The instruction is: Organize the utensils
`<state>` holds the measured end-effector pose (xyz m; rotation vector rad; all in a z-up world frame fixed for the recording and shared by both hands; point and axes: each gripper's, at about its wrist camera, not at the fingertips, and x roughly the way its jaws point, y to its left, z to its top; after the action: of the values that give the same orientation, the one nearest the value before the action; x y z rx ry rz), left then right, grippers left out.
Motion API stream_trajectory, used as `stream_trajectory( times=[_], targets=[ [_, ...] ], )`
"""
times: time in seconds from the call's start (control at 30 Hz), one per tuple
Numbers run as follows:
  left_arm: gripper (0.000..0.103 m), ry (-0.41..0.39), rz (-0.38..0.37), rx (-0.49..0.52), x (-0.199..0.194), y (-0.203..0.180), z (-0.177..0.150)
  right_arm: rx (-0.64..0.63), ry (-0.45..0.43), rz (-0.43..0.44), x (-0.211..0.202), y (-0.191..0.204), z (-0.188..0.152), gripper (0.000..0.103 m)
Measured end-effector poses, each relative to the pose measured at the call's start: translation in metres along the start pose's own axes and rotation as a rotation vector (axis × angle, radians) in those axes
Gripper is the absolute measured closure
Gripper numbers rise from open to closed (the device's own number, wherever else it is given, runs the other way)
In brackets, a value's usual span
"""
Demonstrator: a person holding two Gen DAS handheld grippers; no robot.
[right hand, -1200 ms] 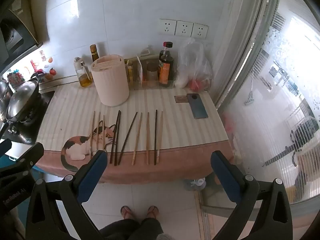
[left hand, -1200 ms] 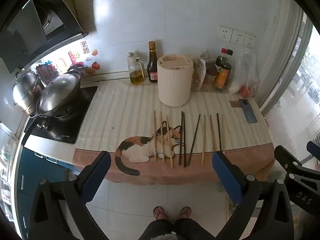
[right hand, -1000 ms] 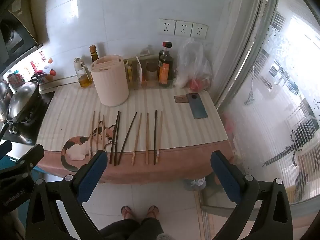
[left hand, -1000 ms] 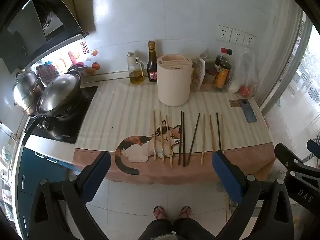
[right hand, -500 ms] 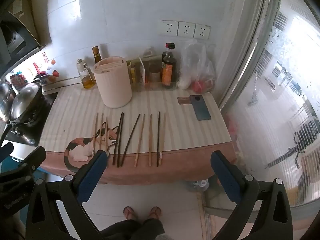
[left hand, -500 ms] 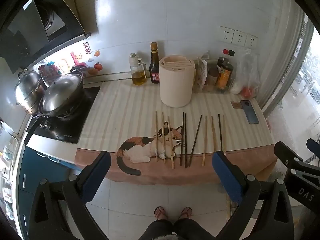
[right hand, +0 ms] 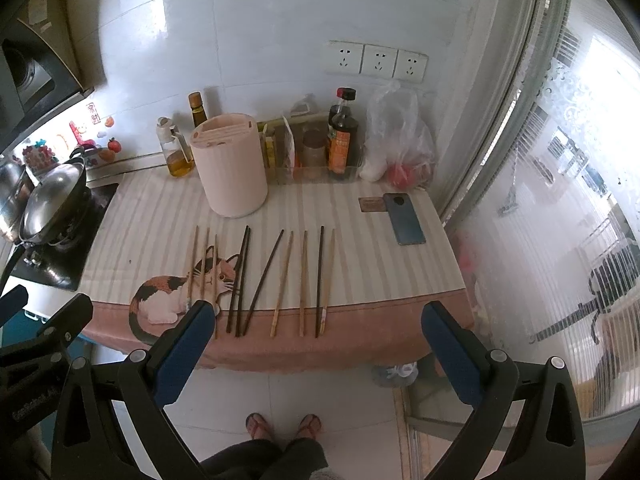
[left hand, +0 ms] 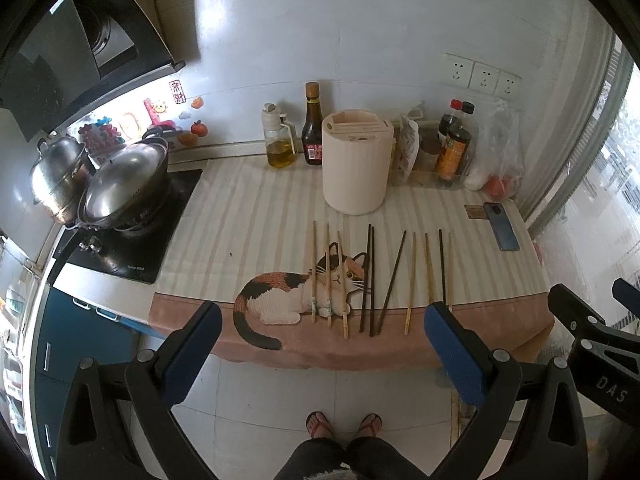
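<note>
Several loose chopsticks, light wood (left hand: 329,274) and dark (left hand: 367,278), lie side by side on a striped cloth with a cat picture; they also show in the right wrist view (right hand: 282,278). A cream cylindrical utensil holder (left hand: 356,160) with slots on top stands behind them, also in the right wrist view (right hand: 230,166). My left gripper (left hand: 322,354) is open and empty, held off the counter's front edge above the floor. My right gripper (right hand: 314,350) is open and empty, likewise in front of the counter.
Oil and sauce bottles (left hand: 312,128), a condiment tray (right hand: 316,152) and a plastic bag (right hand: 400,144) line the wall. A phone (right hand: 404,220) lies at the right. A lidded wok (left hand: 124,180) sits on the stove at left. My feet (left hand: 344,424) stand on the tiled floor.
Both grippers have drifted slightly closer to the counter and a little higher; the chopsticks and holder sit lower in both views. Nothing on the counter has moved.
</note>
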<state>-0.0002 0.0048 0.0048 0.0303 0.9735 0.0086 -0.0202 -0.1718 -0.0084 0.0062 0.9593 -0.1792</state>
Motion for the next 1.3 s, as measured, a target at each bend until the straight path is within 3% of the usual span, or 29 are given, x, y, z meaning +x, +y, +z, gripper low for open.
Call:
stream_trajectory(
  times=[1.3],
  targets=[
    [0.0, 0.003, 0.006, 0.002, 0.0035, 0.0012, 0.0035, -0.011, 0.007, -0.001, 0.0091, 0.0038, 0.0004, 0.0]
  ],
)
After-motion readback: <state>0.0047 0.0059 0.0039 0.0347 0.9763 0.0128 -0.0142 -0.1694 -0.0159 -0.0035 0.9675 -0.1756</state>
